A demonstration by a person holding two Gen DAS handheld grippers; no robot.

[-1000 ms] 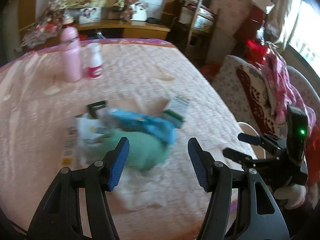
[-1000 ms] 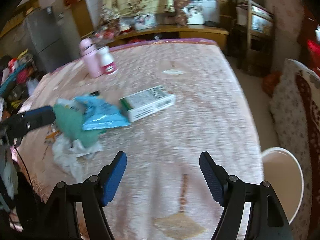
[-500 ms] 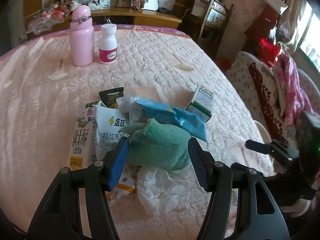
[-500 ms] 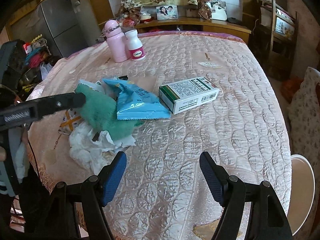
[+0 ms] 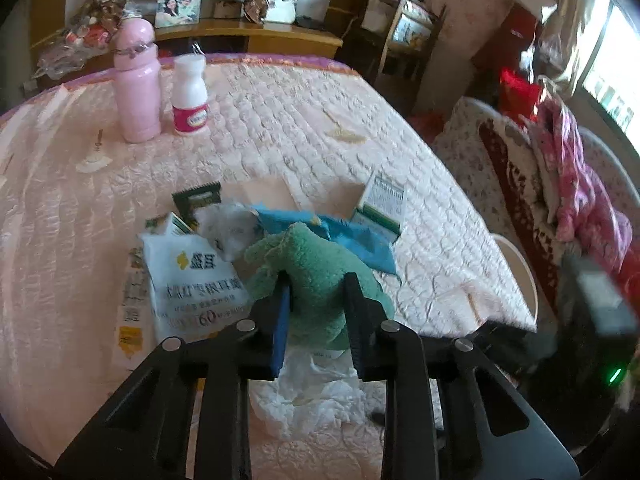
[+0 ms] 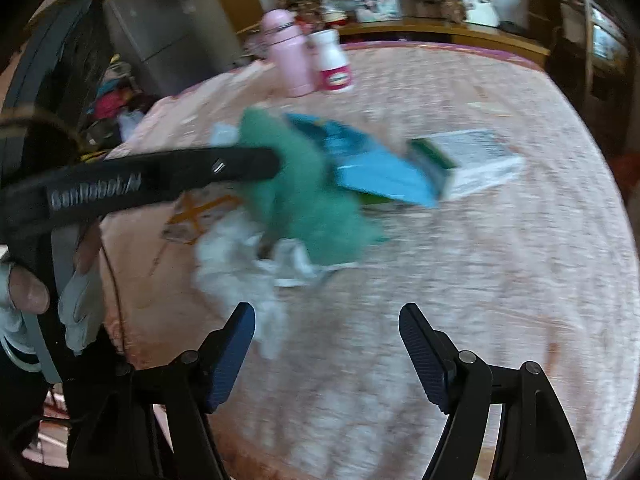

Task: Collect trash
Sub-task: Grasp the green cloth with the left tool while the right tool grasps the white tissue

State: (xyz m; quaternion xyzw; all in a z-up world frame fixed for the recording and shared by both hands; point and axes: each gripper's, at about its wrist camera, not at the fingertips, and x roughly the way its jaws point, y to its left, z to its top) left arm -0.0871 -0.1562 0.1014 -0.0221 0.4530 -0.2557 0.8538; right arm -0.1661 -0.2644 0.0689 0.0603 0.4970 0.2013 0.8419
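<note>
A heap of trash lies on the pink quilted table (image 5: 280, 120). My left gripper (image 5: 318, 280) is shut on a green fluffy cloth (image 5: 320, 264), which also shows in the right wrist view (image 6: 304, 184). Around it lie crumpled white tissue (image 5: 312, 392), a white printed bag (image 5: 192, 280), a blue wrapper (image 5: 352, 236), a dark sachet (image 5: 198, 200) and a green-and-white box (image 5: 384, 204). My right gripper (image 6: 326, 332) is open and empty above the table's near side, right of the tissue (image 6: 236, 272). The left gripper's arm (image 6: 160, 180) crosses that view.
A pink bottle (image 5: 136, 84) and a white pill bottle (image 5: 190, 96) stand at the table's far side. A white bin (image 5: 520, 272) sits beside the table's right edge. A chair with pink clothes (image 5: 576, 192) stands further right.
My left gripper has moved forward over the heap and closed on the green cloth. My right gripper has swung left toward the heap and stayed open.
</note>
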